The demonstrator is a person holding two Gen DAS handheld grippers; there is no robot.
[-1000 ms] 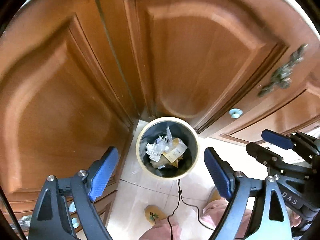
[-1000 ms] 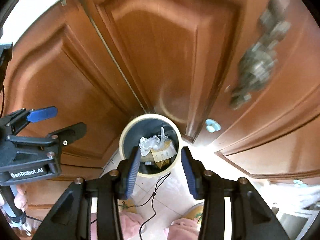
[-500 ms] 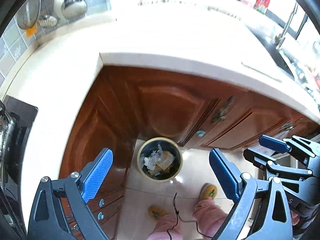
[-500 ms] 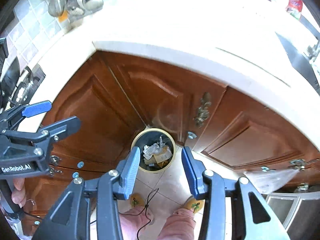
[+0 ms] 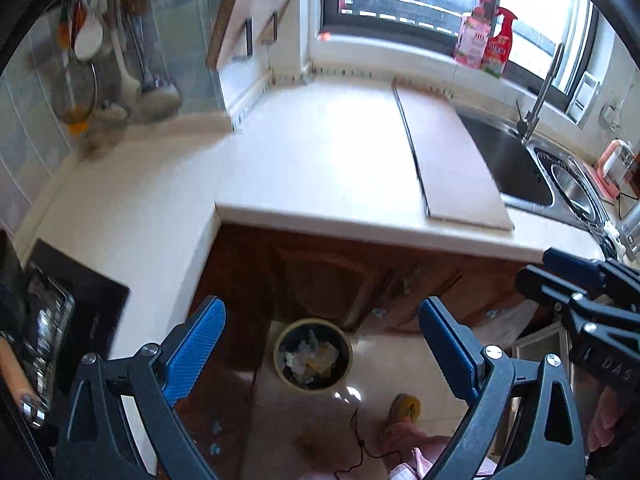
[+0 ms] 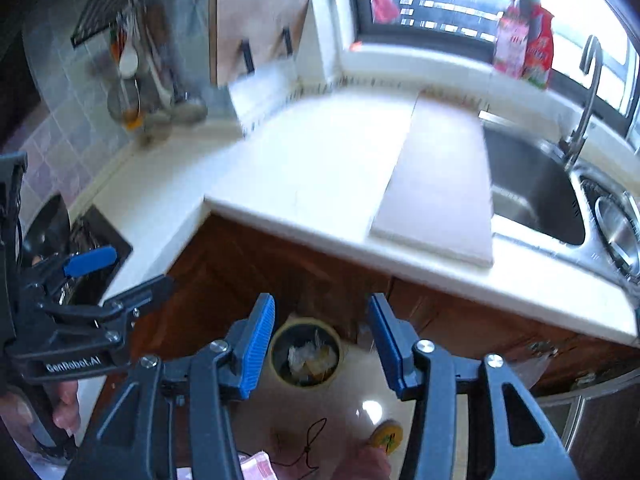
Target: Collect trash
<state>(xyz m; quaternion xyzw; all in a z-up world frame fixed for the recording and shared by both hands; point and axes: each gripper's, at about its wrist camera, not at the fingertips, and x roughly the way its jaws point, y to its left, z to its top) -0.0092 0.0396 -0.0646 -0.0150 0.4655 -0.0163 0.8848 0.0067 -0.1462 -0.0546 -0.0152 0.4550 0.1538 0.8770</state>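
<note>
A round cream-rimmed trash bin [image 5: 313, 354] stands on the floor against the wooden cabinets, holding crumpled paper and plastic trash [image 5: 308, 358]. It also shows in the right wrist view [image 6: 306, 354]. My left gripper [image 5: 322, 344] is open and empty, high above the bin. My right gripper [image 6: 322, 338] is open and empty, also high above it. The right gripper shows at the right edge of the left wrist view [image 5: 580, 280]; the left gripper shows at the left of the right wrist view [image 6: 100, 280].
A white L-shaped countertop [image 5: 312, 160] lies ahead with a cutting board [image 5: 448, 160] on it. A steel sink [image 5: 520, 164] with faucet is to the right. Utensils [image 5: 120, 80] hang on the left wall. A stove [image 5: 52, 320] is at lower left. Bottles [image 5: 484, 40] stand on the window sill.
Both grippers have risen from close above the bin to above counter height. The view now takes in the countertop, sink and window. Both stay open and empty.
</note>
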